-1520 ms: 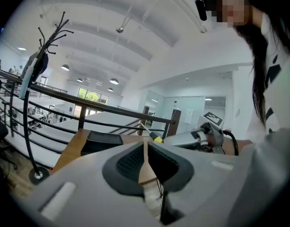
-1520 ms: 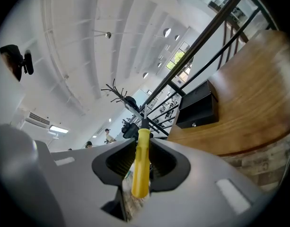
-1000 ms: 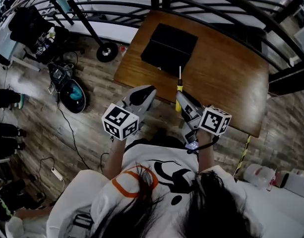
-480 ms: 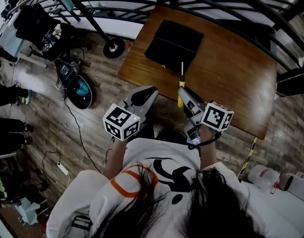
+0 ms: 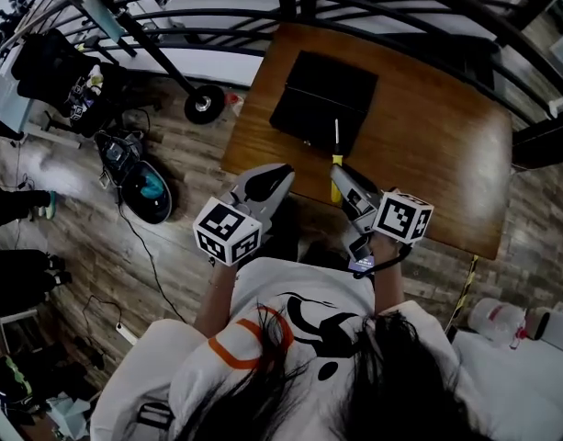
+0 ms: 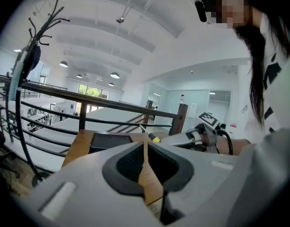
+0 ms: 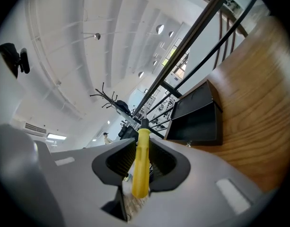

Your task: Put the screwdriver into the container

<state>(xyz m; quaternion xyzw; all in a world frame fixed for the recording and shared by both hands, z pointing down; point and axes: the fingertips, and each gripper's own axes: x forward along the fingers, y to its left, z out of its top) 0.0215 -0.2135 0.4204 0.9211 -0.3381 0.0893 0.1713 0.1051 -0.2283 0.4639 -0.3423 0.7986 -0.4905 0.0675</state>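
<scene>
My right fingers (image 7: 117, 163) are clenched on the screwdriver (image 7: 141, 164), gripping its yellow handle, with the shaft sticking out ahead. In the head view it sits at frame centre, held above the near edge of the table (image 5: 428, 154). Its tip points up the frame at the black container (image 5: 322, 99) and seems to reach that box's near rim, though I cannot tell whether it is over the opening. My left fingers (image 6: 130, 162) are pressed together on nothing and hang left of centre, off the table edge. I judge the pick-up done and the carry part way. The tool is not yet in the container. What is left is to bring it over the opening, lower it and let go.
</scene>
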